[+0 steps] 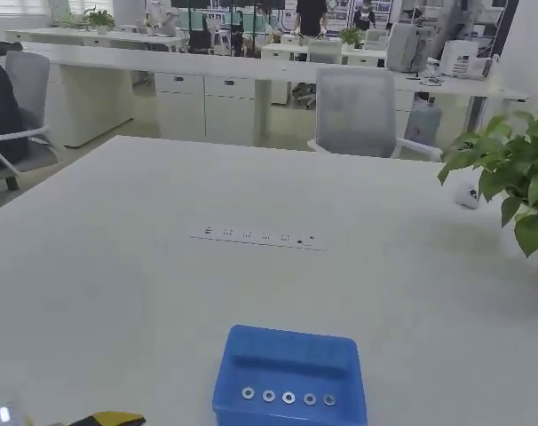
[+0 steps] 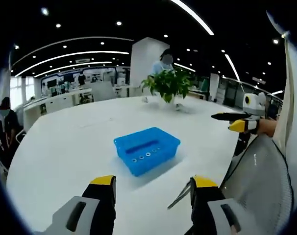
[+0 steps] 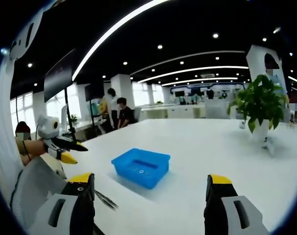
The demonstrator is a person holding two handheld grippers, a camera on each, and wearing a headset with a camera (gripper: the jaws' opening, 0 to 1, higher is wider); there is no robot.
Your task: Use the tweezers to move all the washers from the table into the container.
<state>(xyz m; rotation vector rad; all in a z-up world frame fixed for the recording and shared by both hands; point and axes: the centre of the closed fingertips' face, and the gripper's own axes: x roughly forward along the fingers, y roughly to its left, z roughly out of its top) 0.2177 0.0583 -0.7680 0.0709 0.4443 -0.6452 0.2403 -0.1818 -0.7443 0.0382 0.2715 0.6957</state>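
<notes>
A blue container (image 1: 289, 377) stands on the white table (image 1: 118, 293) near its front edge, with several washers (image 1: 288, 397) lying in a row on its floor. In the left gripper view, my left gripper (image 2: 152, 198) is open and empty, low over the table, a short way back from the container (image 2: 146, 149). The tweezers (image 2: 180, 196) lie on the table beside its right jaw. My right gripper (image 3: 151, 196) is also open and empty. It faces the container (image 3: 141, 167) from the other side, and the tweezers (image 3: 107, 199) lie by its left jaw.
A potted plant (image 1: 518, 173) stands at the table's right edge, with a small white object (image 1: 467, 196) beside it. A power socket strip (image 1: 260, 237) is set into the middle of the table. Office chairs (image 1: 358, 111) and desks stand beyond. A gripper's yellow tip (image 1: 109, 419) shows bottom left.
</notes>
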